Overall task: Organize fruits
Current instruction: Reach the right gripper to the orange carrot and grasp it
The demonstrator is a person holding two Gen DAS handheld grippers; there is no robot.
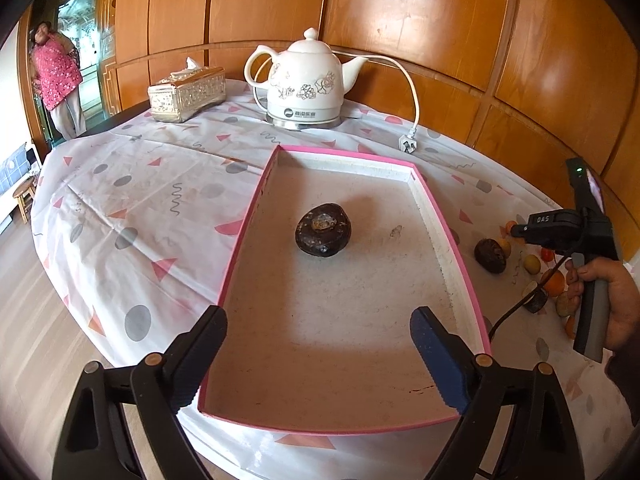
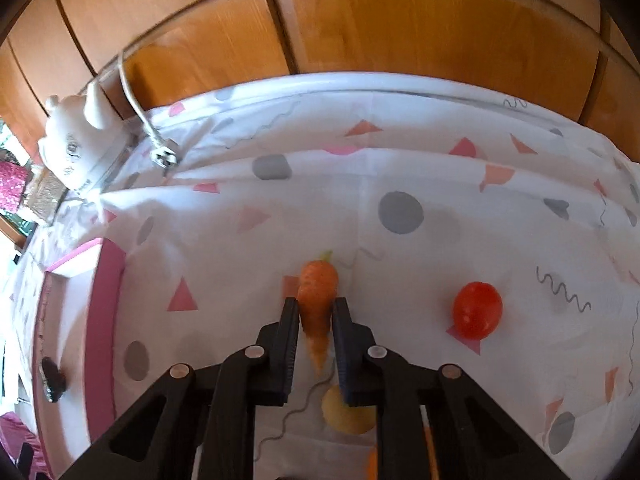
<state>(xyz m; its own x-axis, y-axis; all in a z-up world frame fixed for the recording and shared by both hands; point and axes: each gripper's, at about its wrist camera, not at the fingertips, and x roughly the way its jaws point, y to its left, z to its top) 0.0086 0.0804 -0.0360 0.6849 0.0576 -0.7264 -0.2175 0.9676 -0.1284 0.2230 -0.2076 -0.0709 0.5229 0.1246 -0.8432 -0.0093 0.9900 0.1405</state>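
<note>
One dark fruit [image 1: 323, 235] lies in the pink box [image 1: 236, 256] under the wide-open left tool [image 1: 316, 356], while the right tool [image 2: 316, 322] grips a small carrot [image 2: 317, 300] over the bench [image 2: 400, 168], which next, I judge, needs carrying to the box.

glossy wood panelling [image 1: 420, 8], glazed ceramic kettle [image 1: 304, 80]

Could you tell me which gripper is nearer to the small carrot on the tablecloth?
Right. The right gripper has its jaws shut on the carrot; the left gripper hangs open over the pink tray, away from it.
</note>
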